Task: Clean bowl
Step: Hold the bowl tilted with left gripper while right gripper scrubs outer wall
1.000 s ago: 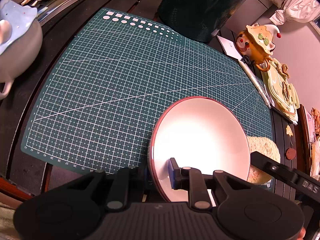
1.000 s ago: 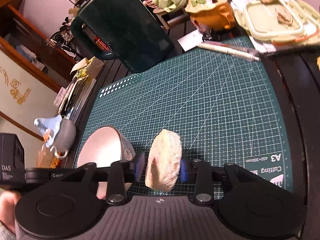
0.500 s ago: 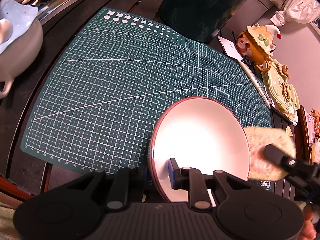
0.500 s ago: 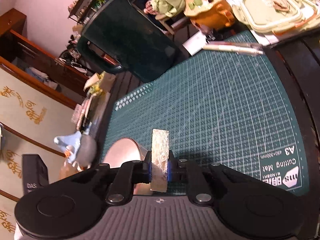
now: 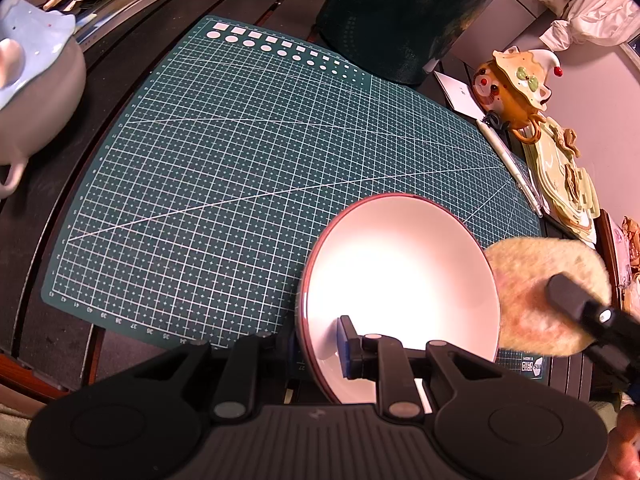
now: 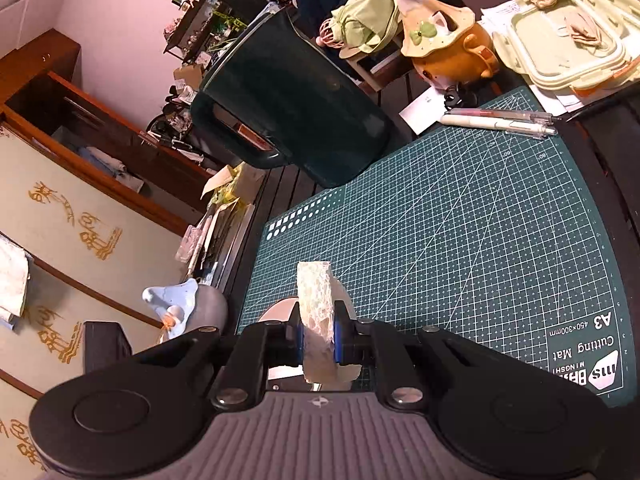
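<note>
Sponge now lifted off the cutting mat in the right gripper's pinching jaws, left gripper still clamping the bowl's rim.

We are in a lived-in home hobby corner: a dark table carries an A3 cutting mat, with pens at 1 o'clock, a novelty ceramic pot at 12, and cluttered wooden shelving at 10.
</note>
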Motion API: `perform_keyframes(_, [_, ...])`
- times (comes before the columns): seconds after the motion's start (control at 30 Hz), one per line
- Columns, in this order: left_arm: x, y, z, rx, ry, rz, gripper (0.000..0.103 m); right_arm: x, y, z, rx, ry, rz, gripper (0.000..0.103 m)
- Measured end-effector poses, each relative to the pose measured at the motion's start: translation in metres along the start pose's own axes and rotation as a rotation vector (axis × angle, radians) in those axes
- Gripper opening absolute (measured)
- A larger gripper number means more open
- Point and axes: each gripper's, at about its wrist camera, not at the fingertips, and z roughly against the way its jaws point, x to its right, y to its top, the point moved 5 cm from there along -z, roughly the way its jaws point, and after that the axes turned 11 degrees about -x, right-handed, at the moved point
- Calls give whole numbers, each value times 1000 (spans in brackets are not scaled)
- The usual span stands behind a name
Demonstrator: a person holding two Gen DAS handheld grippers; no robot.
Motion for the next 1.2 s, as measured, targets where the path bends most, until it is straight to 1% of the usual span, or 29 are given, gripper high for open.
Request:
perform_keyframes(0.07, [1,0,0,0,0,0,19,4,-4,-9,-64,-46,-6,13])
perform_keyframes(0.1, [0,0,0,0,-1,1,19,6,-5,-11,-79,-57,-13,13])
perform_keyframes(0.17, [1,0,0,1,1,1,19,7,-4,-9,-70,-51,-26,12])
perform_keyframes(0.3, [1,0,0,-1,0,1,19,0,2,6,6,-9,-6,12])
perform_keyframes(0.6, [1,0,0,1,1,0,19,5,-6,-11,-94,-80,3,12])
perform_keyframes(0.77, [0,1,0,0,0,1,19,-5,3,12,22,-35,29,13])
perform_keyframes(0.83, [0,1,0,0,0,2,19,-5,4,12,28,-30,29,13])
perform_keyframes(0.9, [0,1,0,0,0,2,19,-3,2,6,1,-39,32,13])
perform_keyframes(0.97, [0,1,0,0,0,3,19,2,-3,-7,-71,-82,26,13])
perform_keyframes(1.07, [0,0,0,1,0,2,19,2,-9,-14,-121,-96,30,13])
perform_keyframes(1.13, [0,0,0,1,0,1,19,-1,-9,-12,-119,-97,47,13])
perform_keyframes(1.2, [0,0,0,1,1,2,19,-4,-8,-7,-94,-88,55,13])
